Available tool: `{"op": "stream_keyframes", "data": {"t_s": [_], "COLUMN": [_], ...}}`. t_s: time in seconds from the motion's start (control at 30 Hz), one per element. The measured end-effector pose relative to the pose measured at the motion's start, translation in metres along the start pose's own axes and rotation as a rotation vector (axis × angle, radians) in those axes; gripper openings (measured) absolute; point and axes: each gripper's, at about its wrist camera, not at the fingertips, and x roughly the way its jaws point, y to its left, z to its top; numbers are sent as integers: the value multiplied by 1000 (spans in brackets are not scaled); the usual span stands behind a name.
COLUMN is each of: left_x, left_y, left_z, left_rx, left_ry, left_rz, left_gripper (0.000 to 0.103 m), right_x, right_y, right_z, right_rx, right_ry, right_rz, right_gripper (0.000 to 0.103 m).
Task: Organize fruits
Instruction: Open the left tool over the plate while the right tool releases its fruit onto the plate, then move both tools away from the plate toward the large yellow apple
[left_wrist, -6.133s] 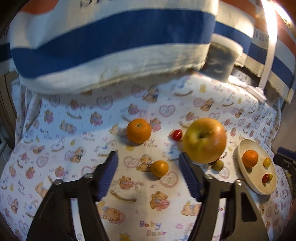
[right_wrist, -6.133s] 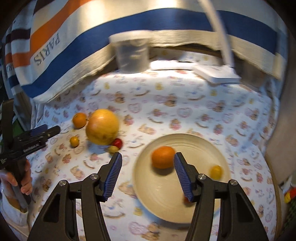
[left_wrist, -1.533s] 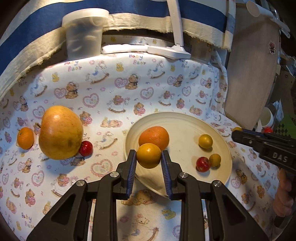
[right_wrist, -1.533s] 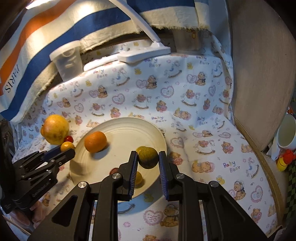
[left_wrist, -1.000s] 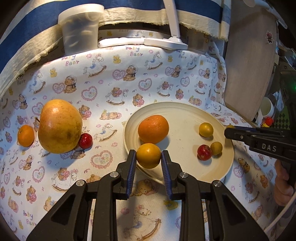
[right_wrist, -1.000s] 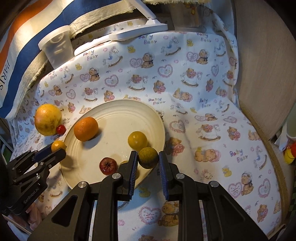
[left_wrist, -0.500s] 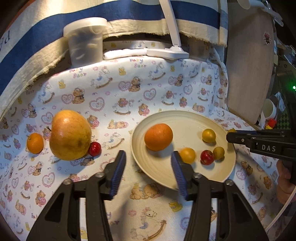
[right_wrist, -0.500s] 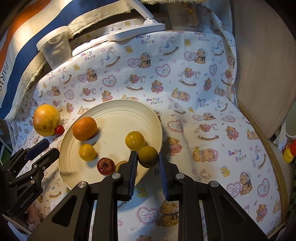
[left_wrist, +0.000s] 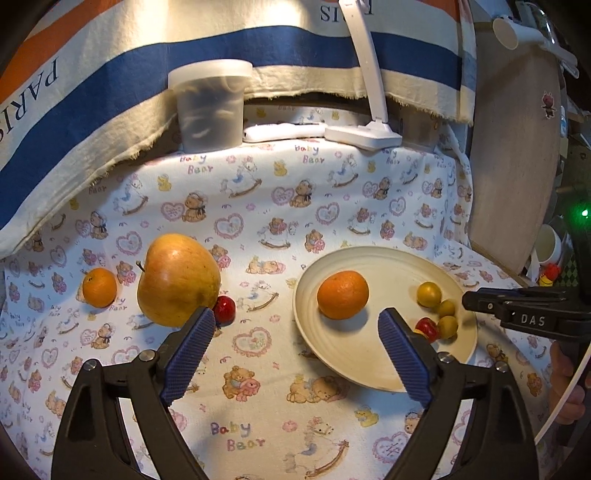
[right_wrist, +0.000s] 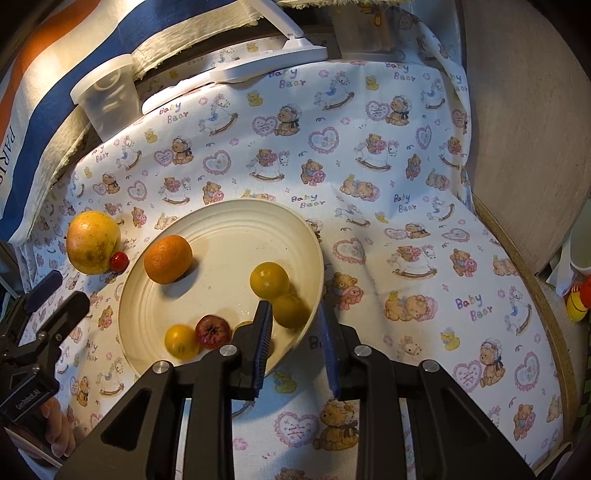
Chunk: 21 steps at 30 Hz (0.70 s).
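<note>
Left wrist view: left gripper (left_wrist: 295, 332) opening, empty, over cream round ceramic plate (left_wrist: 369, 376); right gripper (right_wrist: 295, 317) barely parted around greenish-yellow small fruit (right_wrist: 291, 310) at plate's four o'clock.

Warm overhead glare, sharp, fisheye-dark corners

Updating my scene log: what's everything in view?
Bear-print cloth: one, pale, under everything.
Plate: one, cream, on cloth.
Large orange: one, orange, on plate.
Small fruits: four yellow, one red, on plate.
Apple: one, yellow-orange, on cloth.
Small orange: one, orange, left of apple.
Cherry tomato: one, red, beside apple.
Tub: one, translucent, back.
Lamp: one, white, back.
Striped towel: one, blue-cream-orange, behind.
Left claw: black, blue pads, opening, empty.
Right claw: black, blue pads, at plate rim.
Hands: two, on handles.
</note>
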Motion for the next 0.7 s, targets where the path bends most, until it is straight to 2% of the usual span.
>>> {"op": "stream_keyframes", "data": {"t_s": [0.3,0.43,0.53,0.7], "left_x": [-10,-14,-19,-27], "left_y": [-2,2,12,26], "left_z": [5,7,11,15], "left_rx": [8,38,6,-34], "left_ry": [-12,-49,-67,-99], "left_rz": [-5,51,51,60], "left_gripper": [89,89,89,97], "right_x": [-6,-15,-22,-26], "right_y": [5,0,0,8], "right_z": [0,1,2,1], "right_rx": [-13,14,15,-26], "right_ry": [-34,-99,-136,-176], "right_rz": [-3,-26,-13,-44], "right_gripper": [27,27,27,27]}}
